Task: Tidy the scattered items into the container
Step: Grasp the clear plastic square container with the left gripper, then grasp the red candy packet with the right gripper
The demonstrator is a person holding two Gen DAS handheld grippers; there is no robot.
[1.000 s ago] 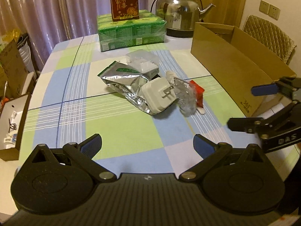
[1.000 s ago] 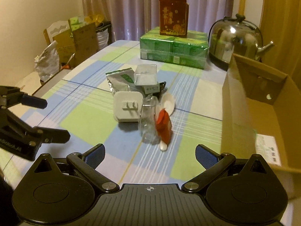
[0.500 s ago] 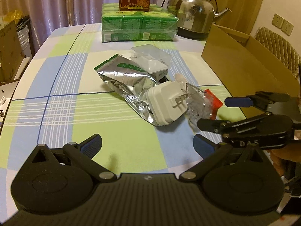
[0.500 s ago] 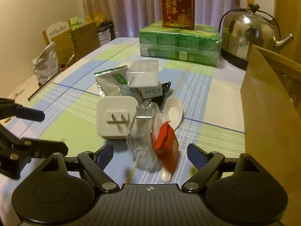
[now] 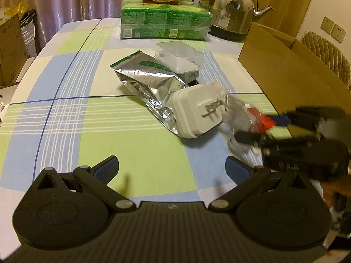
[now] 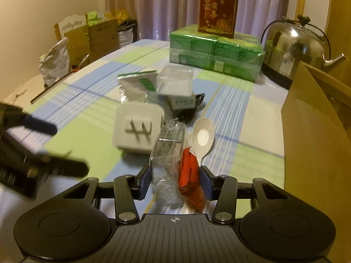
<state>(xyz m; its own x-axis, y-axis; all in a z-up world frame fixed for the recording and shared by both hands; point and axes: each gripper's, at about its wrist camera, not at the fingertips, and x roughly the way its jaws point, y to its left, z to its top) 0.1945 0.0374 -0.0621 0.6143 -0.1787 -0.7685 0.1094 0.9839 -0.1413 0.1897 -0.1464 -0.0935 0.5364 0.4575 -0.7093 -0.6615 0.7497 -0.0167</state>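
Note:
A crinkled clear wrapper [image 6: 167,160] and a red packet [image 6: 189,175] lie side by side between the fingers of my right gripper [image 6: 175,182], which is shut on the pair. Behind them are a white plug adapter [image 6: 138,129], a white spoon [image 6: 203,135], a silver foil pouch [image 6: 136,85] and a clear plastic box [image 6: 175,81]. The open cardboard box [image 6: 311,120] stands at the right. My left gripper [image 5: 172,166] is open over bare tablecloth, short of the adapter [image 5: 197,114]. In the left wrist view the right gripper [image 5: 263,127] is blurred.
At the table's far end sit a green wrapped pack [image 5: 166,22] with a red carton [image 6: 217,6] on top and a steel kettle [image 6: 294,43]. A black cable [image 6: 190,111] lies under the small box. Cartons [image 6: 92,37] stand off the table's left side.
My right gripper moved forward and its fingers shut on the clear wrapper and red packet. My left gripper moved closer to the pile and stayed open.

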